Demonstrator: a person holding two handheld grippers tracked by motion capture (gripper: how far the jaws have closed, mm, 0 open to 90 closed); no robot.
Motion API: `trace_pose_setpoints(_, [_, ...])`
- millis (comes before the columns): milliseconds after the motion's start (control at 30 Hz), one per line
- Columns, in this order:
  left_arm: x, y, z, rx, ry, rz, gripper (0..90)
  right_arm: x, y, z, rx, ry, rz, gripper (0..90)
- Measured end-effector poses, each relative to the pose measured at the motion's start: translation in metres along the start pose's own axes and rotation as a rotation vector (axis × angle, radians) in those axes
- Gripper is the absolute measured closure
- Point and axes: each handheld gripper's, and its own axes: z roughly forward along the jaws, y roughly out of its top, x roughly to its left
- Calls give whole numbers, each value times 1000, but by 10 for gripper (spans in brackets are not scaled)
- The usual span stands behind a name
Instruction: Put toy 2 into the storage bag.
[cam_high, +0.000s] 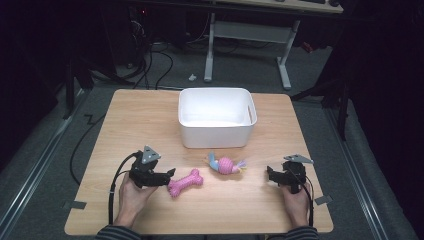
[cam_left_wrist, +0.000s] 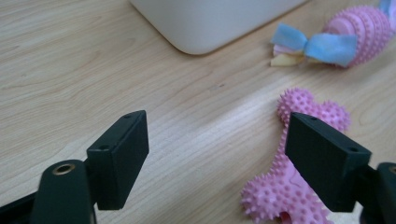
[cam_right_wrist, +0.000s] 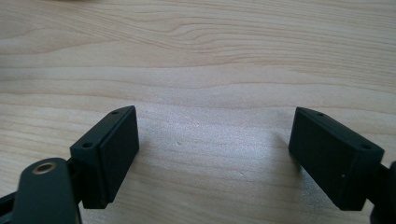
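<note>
On a light wooden table (cam_high: 125, 130), a white plastic tub (cam_high: 217, 120) stands near the far edge, and two pink toys lie on the bare wood in front of it. Nearest the person's left hand (cam_high: 131, 197) lies a pink knobbly rubber bone (cam_high: 185, 182), set at a slant, with its lower end toward the left gripper (cam_high: 169, 176). That gripper points toward the bone from the left; its jaws stand wide apart and grasp nothing. From the left gripper view, the left gripper (cam_left_wrist: 217, 158) looks along the tabletop: the bone (cam_left_wrist: 289, 182) lies toward the right-hand jaw, partly behind it, and no pad presses on it, while bare wood fills most of the gap. Beyond the bone, a pink ribbed ball toy with blue and yellow cloth strips (cam_high: 226, 165) rests just before the tub, apart from the bone. At the right side of the table, the right hand (cam_high: 296, 202) holds the right gripper (cam_high: 270, 175), which points left toward the ball toy and stays well clear of it. Seen in the right gripper view, the right gripper (cam_right_wrist: 215, 149) is released, its jaws spread over bare wood.
</note>
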Motion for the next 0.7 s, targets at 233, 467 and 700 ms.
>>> trace_pose_setpoints(233, [-6,13,7,26,-66,10,227,0,1,1,-4,5,-1,174])
trace_pose_setpoints(467, [-19,21,11,27,-85,40,230,0,1,1,-5,5,-2,178])
trace_pose_setpoints(700, [-33,14,21,61,-100,77,213,0,0,0,-4,6,-5,179])
